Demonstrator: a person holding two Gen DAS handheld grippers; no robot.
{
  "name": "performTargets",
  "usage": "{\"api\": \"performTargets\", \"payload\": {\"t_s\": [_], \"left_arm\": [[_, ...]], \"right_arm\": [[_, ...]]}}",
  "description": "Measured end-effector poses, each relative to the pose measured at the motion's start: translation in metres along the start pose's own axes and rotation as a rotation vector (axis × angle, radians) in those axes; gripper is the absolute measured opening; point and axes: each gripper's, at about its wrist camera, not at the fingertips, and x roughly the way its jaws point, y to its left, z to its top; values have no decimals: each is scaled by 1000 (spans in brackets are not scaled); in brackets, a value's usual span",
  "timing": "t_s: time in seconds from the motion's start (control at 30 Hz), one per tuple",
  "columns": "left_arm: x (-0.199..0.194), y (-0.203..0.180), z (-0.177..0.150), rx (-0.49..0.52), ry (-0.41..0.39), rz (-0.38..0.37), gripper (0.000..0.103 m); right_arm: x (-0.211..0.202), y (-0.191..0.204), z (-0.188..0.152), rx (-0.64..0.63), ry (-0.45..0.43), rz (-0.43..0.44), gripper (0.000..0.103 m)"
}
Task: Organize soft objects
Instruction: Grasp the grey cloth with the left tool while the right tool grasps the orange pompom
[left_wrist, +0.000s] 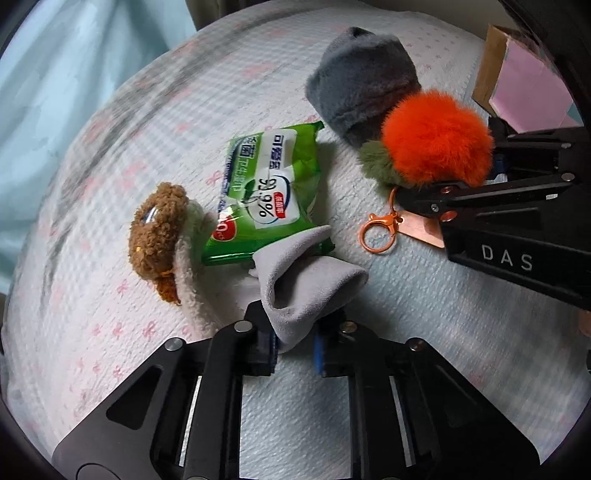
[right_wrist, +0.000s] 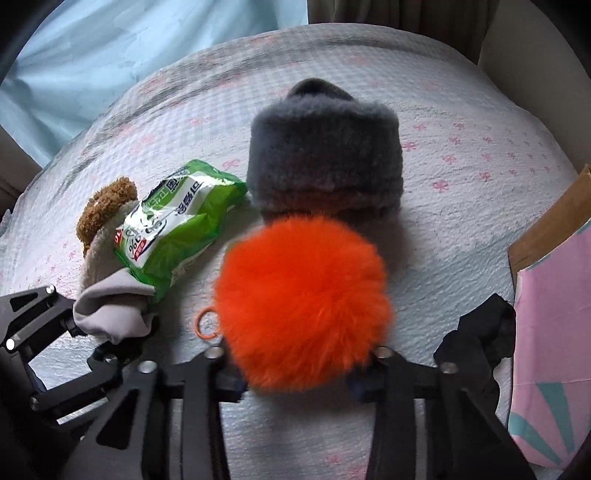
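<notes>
Quilted bedspread (left_wrist: 388, 369) carries everything: left gripper (left_wrist: 293, 347) is pinched tight on a grey cloth (left_wrist: 303, 291) beside the wipes pack (left_wrist: 266, 192); right gripper (right_wrist: 295, 380) squeezes the orange pompom keychain (right_wrist: 303, 302).

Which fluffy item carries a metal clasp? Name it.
The orange pompom, gripped by the right tool: its copper clasp lies on the bedspread. The grey fur hat and brown plush toy have none.
</notes>
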Motion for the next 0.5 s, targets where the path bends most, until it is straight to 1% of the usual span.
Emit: {"api": "performTargets", "payload": {"t_s": [0.27, 0.5], "left_arm": [[-23, 3, 3, -39, -44, -18, 10], [-43, -1, 2, -76, -63, -19, 10]], "right_arm": [[-17, 0, 1, 2, -71, -20, 24], [-36, 2, 3, -13, -117, -26, 21]]}}
